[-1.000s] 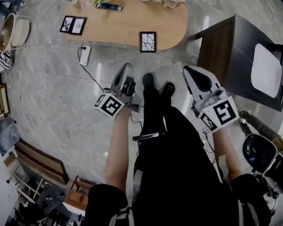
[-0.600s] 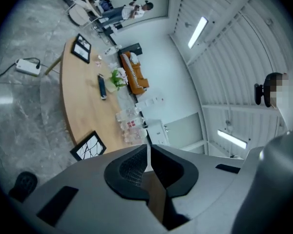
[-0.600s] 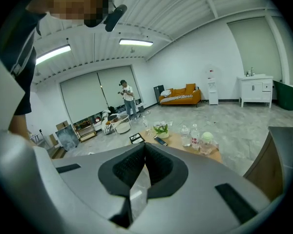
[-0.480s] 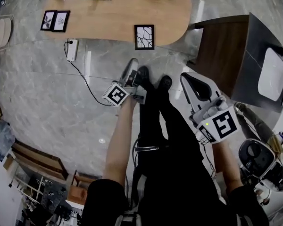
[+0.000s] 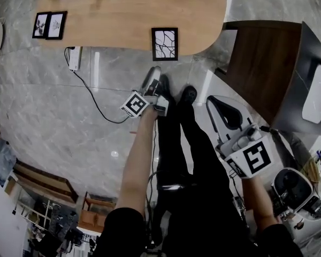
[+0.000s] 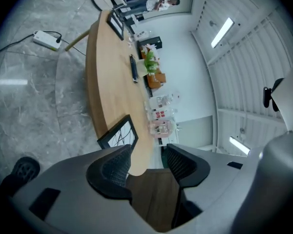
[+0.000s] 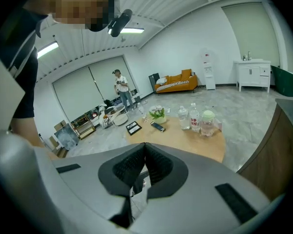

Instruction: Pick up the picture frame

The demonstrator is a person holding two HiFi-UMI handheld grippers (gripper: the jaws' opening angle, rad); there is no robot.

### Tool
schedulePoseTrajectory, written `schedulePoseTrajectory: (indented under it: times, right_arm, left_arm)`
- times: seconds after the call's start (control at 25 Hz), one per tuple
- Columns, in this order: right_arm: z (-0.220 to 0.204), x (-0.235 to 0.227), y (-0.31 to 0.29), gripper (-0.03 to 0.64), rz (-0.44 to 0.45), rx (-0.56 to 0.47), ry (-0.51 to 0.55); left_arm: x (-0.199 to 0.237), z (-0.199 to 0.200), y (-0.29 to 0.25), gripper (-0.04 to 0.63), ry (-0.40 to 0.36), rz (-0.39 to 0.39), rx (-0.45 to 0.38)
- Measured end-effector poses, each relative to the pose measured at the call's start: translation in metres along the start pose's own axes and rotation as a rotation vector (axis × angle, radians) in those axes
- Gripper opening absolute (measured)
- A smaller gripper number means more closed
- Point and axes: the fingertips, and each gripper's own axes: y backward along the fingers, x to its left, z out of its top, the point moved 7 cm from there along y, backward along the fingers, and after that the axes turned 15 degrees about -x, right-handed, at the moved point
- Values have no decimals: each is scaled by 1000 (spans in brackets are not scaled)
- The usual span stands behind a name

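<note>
The bench (image 5: 123, 20) fills the top of the head view, and the picture frame (image 5: 165, 44) sits right at its near edge, top middle. The left tongs (image 5: 154, 75) are open and empty, just below the frame. The right tongs (image 5: 216, 101) are closed and empty, lower right. A bump from the tongs could push the frame off the edge onto the floor (image 5: 53, 116). Since a second ago the left tongs have just been opening, and they have come nearer the frame.
</note>
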Motion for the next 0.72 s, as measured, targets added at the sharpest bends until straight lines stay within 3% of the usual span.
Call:
schedulePoseTrajectory:
  times: [0.24, 0.44, 0.72]
  right_arm:
    - [-29, -12, -9, 14, -9, 42, -28]
    - [-49, -22, -10, 14, -29, 70, -47]
    - [-68, -32, -14, 14, -57, 98, -60]
  left_arm:
    - [49, -23, -20, 313, 48, 50, 10]
    - [78, -33, -34, 328, 89, 75, 2]
    - [100, -39, -58, 327, 117, 51, 13]
